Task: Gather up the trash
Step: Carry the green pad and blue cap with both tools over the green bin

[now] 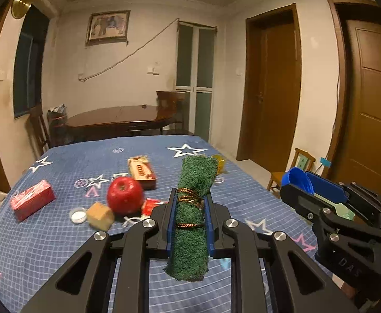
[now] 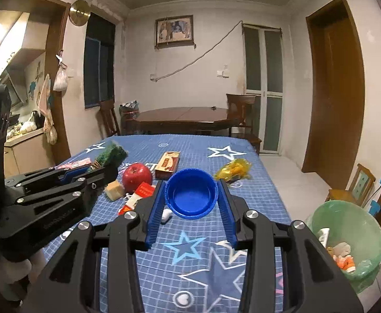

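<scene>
1. Two grippers each hold one piece of trash above the table (image 2: 255, 182) with the blue star cloth.
2. The left gripper (image 1: 189, 208) has its jaws pressed tight on a rolled green scrub pad (image 1: 193, 208). A brown string is wound round the roll. The roll sticks out past the jaws at both ends.
3. The right gripper (image 2: 191, 195) pinches a blue lid (image 2: 190, 195) by its two sides, with the hollow side facing the camera.
4. The green trash bin (image 2: 344, 240) stands on the floor, just beside the table's right edge. It already has some trash in it.
5. I think the next step is to carry both things to the bin. Keep both grips firm on the way.
6. Bring each thing right over the bin's mouth before letting go. The lid is round and could roll off if dropped early.
7. An apple (image 2: 137, 177), a tan block (image 2: 114, 190), a red box (image 1: 32, 199) and a yellow wrapper (image 2: 233, 169) lie on the cloth. Lift high enough not to bump them.
</scene>
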{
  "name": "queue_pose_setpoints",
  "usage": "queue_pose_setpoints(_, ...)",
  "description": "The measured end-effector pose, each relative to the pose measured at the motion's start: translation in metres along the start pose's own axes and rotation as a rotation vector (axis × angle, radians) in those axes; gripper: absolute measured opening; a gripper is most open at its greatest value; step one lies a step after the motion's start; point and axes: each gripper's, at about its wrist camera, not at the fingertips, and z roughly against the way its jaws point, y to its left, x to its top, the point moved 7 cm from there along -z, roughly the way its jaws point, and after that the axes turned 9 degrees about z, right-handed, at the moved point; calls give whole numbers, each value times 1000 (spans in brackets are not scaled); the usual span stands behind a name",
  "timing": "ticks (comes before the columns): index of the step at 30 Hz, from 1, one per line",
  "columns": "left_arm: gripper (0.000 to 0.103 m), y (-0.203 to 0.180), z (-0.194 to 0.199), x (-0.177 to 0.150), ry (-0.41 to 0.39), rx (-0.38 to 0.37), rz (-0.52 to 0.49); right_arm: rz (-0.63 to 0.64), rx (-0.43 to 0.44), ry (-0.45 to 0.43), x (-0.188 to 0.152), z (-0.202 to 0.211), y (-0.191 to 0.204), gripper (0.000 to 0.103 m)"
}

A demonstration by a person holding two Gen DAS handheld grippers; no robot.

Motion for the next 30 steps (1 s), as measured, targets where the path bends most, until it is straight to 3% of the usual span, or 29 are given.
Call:
queue_pose_setpoints(15,20,-91,-23,14,2,-133,-49,-23,-158,7,0,26,-83,38)
queue_pose_setpoints(30,20,-206,-77,18,55,-277,-127,-68,-304,94,-25,34,-183,38)
